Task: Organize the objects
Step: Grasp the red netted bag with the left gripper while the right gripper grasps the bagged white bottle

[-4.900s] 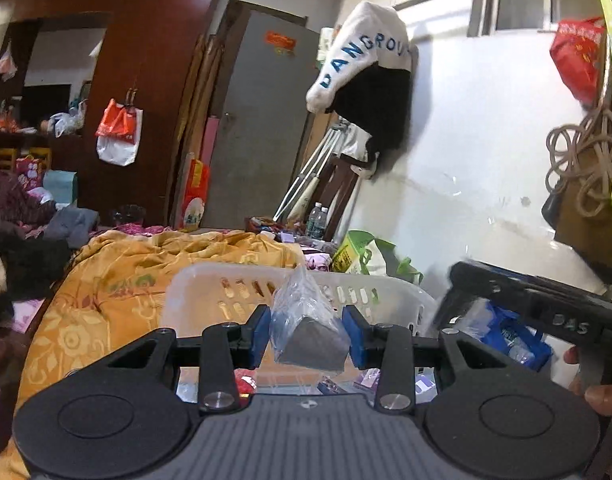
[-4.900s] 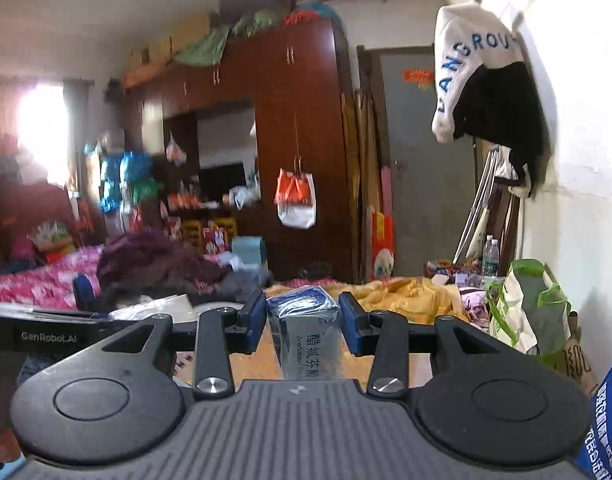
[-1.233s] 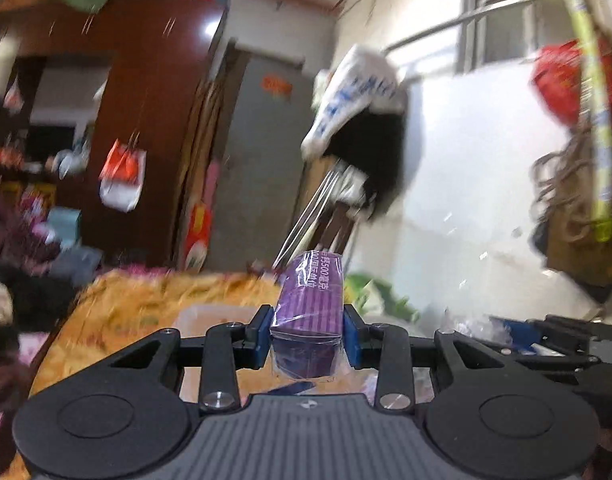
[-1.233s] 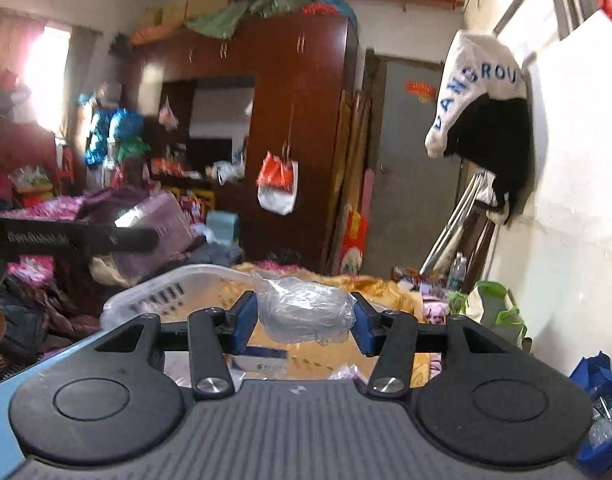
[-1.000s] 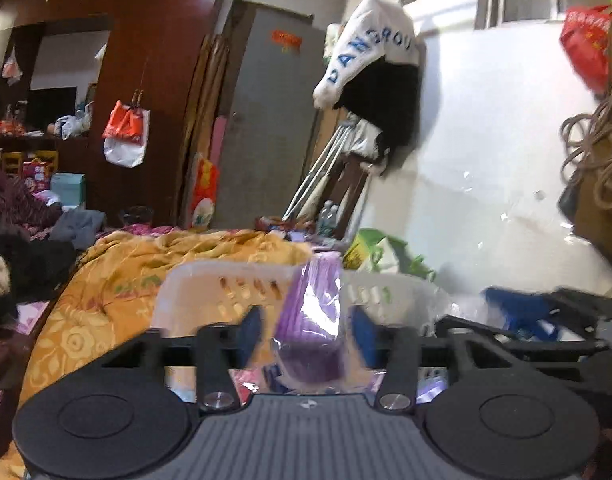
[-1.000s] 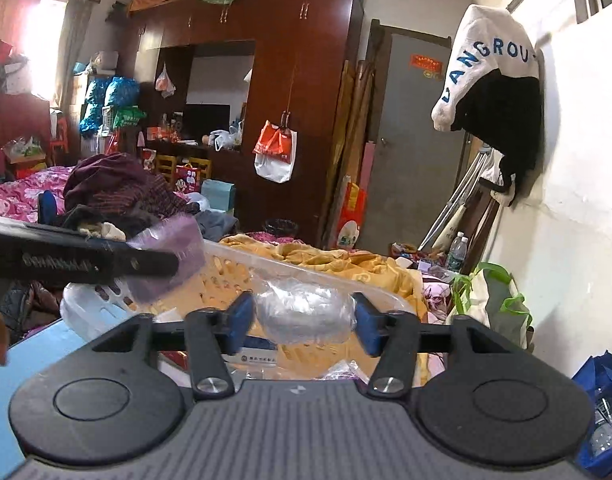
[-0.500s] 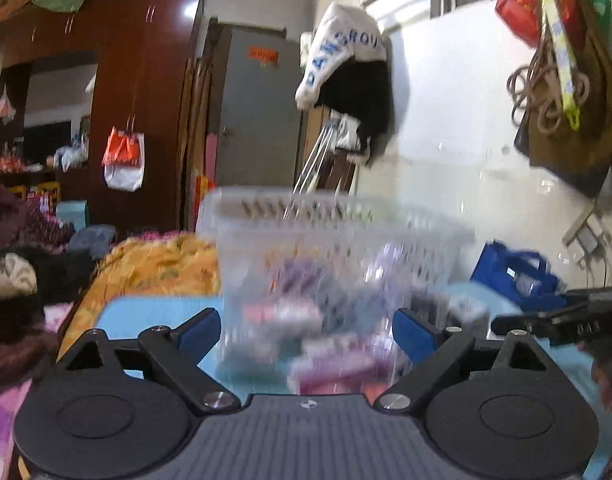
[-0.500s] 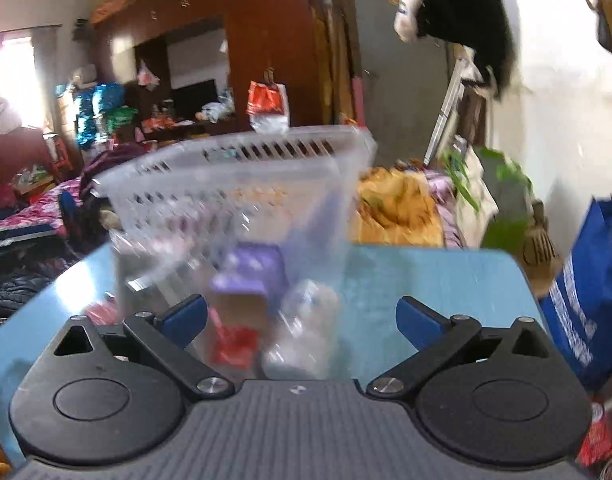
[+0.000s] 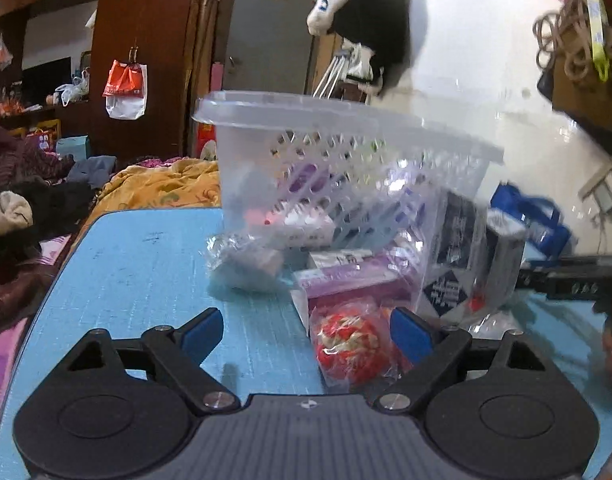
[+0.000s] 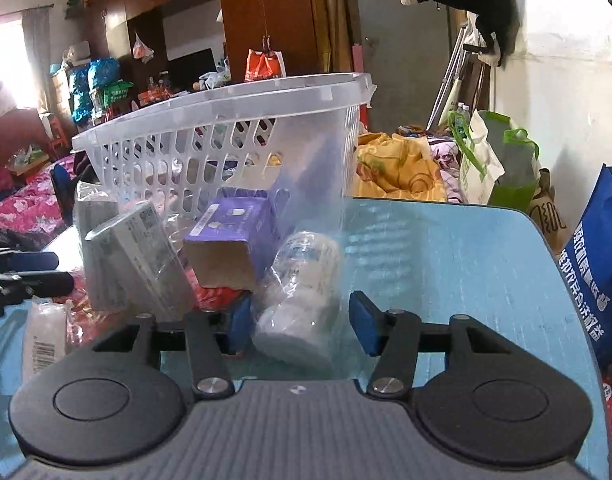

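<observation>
L gripper (image 9: 306, 330) is hanging low over the blue table (image 9: 146, 264) w/ jaws spread wide, holding nothing. A red-and-white item in a clear bag (image 9: 352, 346) is lying on the table between the blue pads, nearer the R-side pad; can't tell if it's touching that pad.

R gripper (image 10: 300, 326) has just been closing its jaws. A bagged white bottle (image 10: 302, 292) is lying between them, its wrap touching the L-side pad, w/ a gap showing at the other pad, so not clamped.

Just beyond both grippers a pile of bagged items is sitting on the table: purple box (image 10: 230, 246), grey flat pack (image 10: 144, 256), dark printed pack (image 9: 452, 264), small clear bag (image 9: 246, 258). Behind the pile, touching it, the clear slotted basket (image 10: 210, 120) is standing upright w/ more packs showing through its walls. Further out, orange bedding (image 9: 162, 188) is lying past the table edge.
</observation>
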`<state>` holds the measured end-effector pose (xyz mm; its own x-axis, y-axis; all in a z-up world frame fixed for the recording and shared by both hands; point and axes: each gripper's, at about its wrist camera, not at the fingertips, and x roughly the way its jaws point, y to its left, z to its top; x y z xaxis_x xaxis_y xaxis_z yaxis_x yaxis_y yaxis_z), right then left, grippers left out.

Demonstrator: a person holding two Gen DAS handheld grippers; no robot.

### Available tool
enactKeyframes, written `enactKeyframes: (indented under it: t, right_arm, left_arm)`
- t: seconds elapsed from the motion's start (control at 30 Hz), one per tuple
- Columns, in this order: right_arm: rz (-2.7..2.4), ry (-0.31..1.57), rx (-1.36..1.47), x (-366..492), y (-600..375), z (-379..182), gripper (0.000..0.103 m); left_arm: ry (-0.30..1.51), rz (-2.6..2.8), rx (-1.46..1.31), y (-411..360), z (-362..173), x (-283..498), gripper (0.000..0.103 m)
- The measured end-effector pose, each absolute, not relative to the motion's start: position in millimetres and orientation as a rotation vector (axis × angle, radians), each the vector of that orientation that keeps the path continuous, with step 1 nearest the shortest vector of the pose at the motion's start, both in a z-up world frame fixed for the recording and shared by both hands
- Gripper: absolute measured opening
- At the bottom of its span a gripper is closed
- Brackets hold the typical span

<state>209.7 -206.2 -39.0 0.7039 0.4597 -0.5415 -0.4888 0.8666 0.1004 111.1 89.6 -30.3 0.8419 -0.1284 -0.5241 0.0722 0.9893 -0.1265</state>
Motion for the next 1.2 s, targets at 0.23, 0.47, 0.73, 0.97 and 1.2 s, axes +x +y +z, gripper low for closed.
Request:
enactKeyframes:
  t: [0.23, 0.47, 0.73, 0.97, 1.2]
  right_arm:
    - [0.510, 0.618, -0.058, 213.7, -202.7, -41.6, 0.056]
    - [0.496, 0.591, -0.013, 212.2, -212.4, -40.9, 0.049]
    - [0.483, 0.475, -0.026, 197.2, -213.6, -33.8, 0.048]
    - [0.485, 0.453, -0.050, 194.3, -208.1, -32.7, 0.048]
    - [0.492, 0.441, -0.044, 192.3, -208.6, -32.7, 0.048]
  left_arm:
    - [0.593, -0.092, -0.064, 79.9, -30.6, 115.9, 0.084]
    - [0.608, -0.114, -0.062, 78.2, -32.6, 111.9, 0.046]
    - [0.535, -0.159, -0.151, 92.4, -32.2, 100.7, 0.046]
    - [0.533, -0.183, -0.164, 94.7, -31.7, 102.6, 0.046]
    - [0.529, -0.183, -0.182, 98.0, -32.6, 102.6, 0.046]
